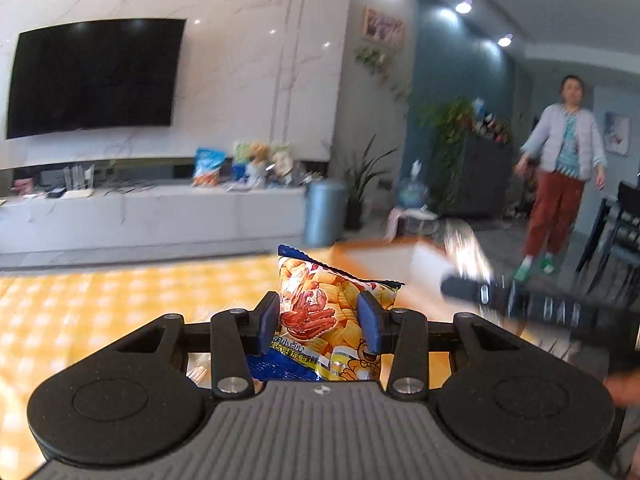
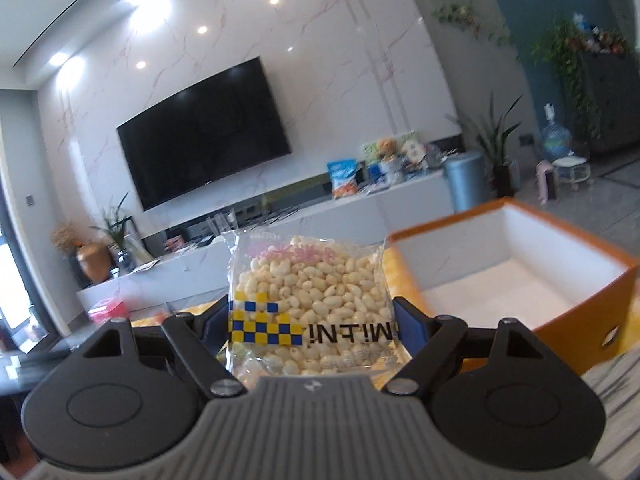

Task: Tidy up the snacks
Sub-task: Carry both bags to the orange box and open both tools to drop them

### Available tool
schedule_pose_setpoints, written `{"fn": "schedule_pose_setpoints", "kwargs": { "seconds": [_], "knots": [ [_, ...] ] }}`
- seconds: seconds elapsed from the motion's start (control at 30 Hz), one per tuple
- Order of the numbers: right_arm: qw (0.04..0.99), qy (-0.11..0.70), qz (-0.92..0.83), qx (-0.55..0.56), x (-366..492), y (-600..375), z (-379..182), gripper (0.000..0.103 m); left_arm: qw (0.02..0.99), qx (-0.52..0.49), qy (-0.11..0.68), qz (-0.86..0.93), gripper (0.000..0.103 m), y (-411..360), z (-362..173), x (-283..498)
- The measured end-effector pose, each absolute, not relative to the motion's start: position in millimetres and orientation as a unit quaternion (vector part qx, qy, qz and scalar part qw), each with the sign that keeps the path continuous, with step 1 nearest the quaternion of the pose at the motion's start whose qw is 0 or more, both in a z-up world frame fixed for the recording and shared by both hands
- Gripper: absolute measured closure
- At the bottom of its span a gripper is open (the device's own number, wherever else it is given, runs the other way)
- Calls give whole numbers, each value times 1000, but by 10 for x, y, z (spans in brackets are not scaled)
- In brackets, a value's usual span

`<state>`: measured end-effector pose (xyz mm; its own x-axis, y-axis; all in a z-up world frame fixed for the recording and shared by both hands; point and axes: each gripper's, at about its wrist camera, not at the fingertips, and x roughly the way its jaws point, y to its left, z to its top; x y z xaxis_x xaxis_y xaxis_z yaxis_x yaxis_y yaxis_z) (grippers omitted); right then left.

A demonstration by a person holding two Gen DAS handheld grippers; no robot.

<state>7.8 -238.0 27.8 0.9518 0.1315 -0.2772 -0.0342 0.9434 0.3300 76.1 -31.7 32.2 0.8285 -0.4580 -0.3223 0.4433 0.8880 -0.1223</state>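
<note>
My left gripper is shut on a yellow and blue crisp packet, its blue pads pressing both sides, and the packet stands upright above the yellow checked tablecloth. In the right wrist view my right gripper is shut on a clear bag of puffed rice with a blue and yellow checked band, held upright between the pads. An orange box with a white inside stands open to the right of that bag. From the left wrist the same orange box shows blurred behind the crisp packet, with the other gripper in front of it.
A person stands at the right, beyond the table, near dark chairs. Across the room a white TV cabinet carries several snack bags under a wall TV. A grey bin and potted plants stand beside it.
</note>
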Motion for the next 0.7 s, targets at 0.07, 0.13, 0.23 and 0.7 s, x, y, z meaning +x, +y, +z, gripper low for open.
{"fn": "schedule_pose_setpoints", "kwargs": {
  "seconds": [0.07, 0.13, 0.23, 0.7],
  "knots": [
    [973, 144, 20, 177, 50, -2596, 326, 23, 951, -37, 181, -248, 55, -508, 469, 903],
    [973, 142, -1, 184, 33, -2793, 369, 23, 943, -57, 196, -262, 55, -706, 575, 1032],
    [974, 135, -38, 179, 1, -3071, 384, 23, 926, -81, 194, -314, 55, -1001, 607, 1249],
    [958, 120, -112, 235, 113, -3854, 172, 23, 896, -85, 305, -312, 55, -1952, 21, 1909]
  ]
}}
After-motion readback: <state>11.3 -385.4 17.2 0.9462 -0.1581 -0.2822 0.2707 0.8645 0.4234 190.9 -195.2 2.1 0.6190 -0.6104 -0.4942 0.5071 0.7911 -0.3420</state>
